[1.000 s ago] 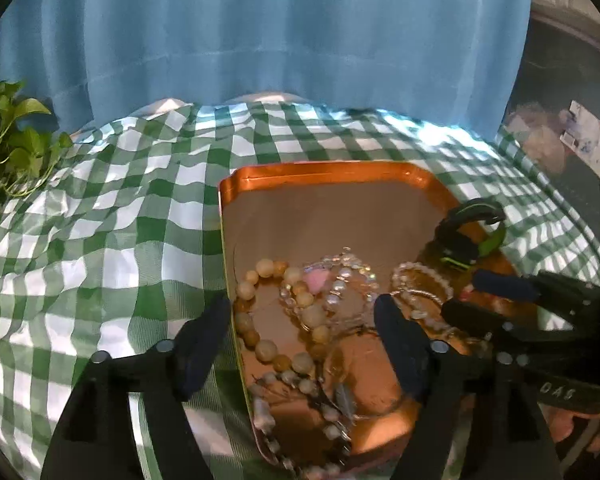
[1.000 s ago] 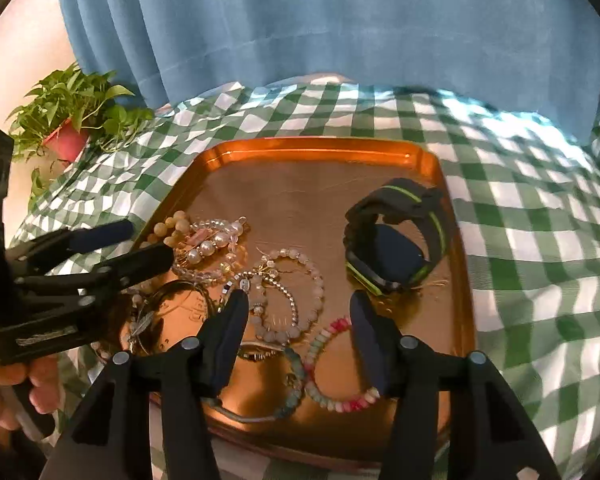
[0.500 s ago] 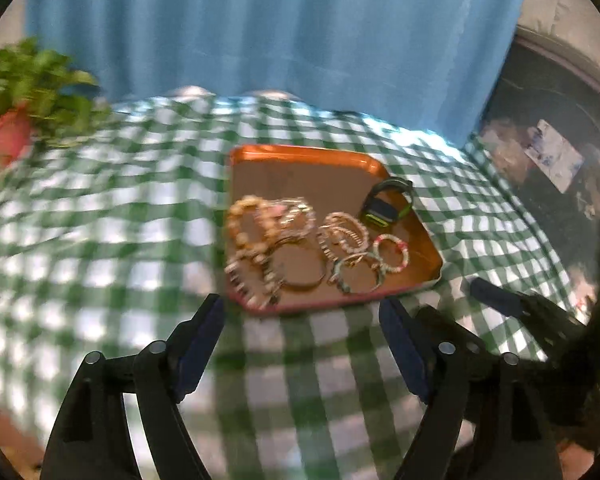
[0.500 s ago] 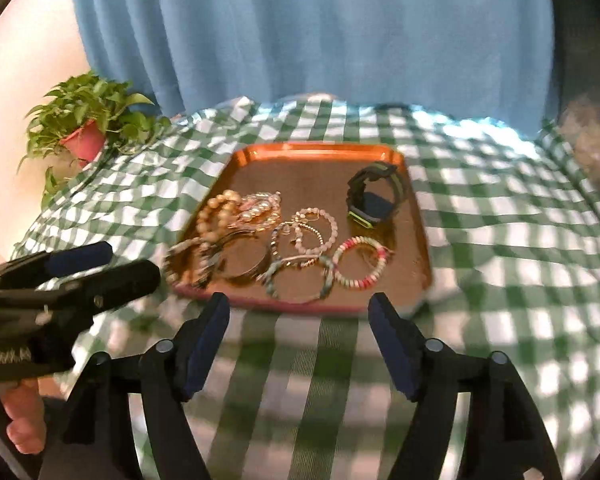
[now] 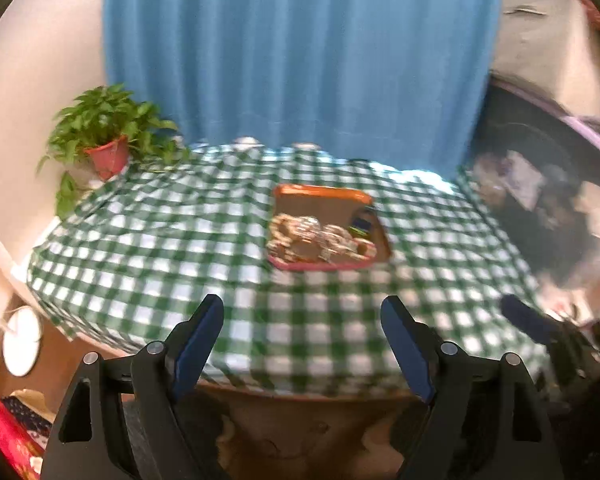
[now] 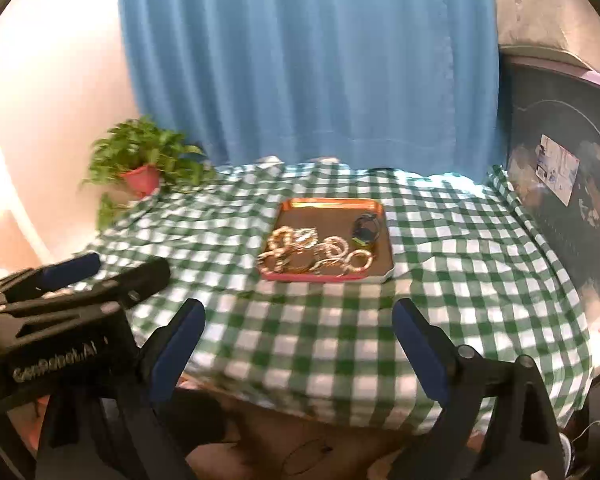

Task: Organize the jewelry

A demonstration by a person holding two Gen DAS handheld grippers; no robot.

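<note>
An orange tray sits mid-table on the green checked cloth. It holds a cluster of beaded bracelets along its near side and a black watch with a green stripe at its right. The tray also shows in the left wrist view, blurred, with the bracelets. My left gripper is open and empty, well back from the tray, near the table's front edge. My right gripper is open and empty, equally far back. The left gripper shows at the left of the right wrist view.
A potted green plant in a red pot stands at the table's back left corner. A blue curtain hangs behind the table. A dark round object stands at the right. The table's front edge lies just below my fingers.
Both grippers have pulled far back from the tray, from right over the jewelry to beyond the table's front edge. Both stay open and empty. The jewelry lies in the tray as before.
</note>
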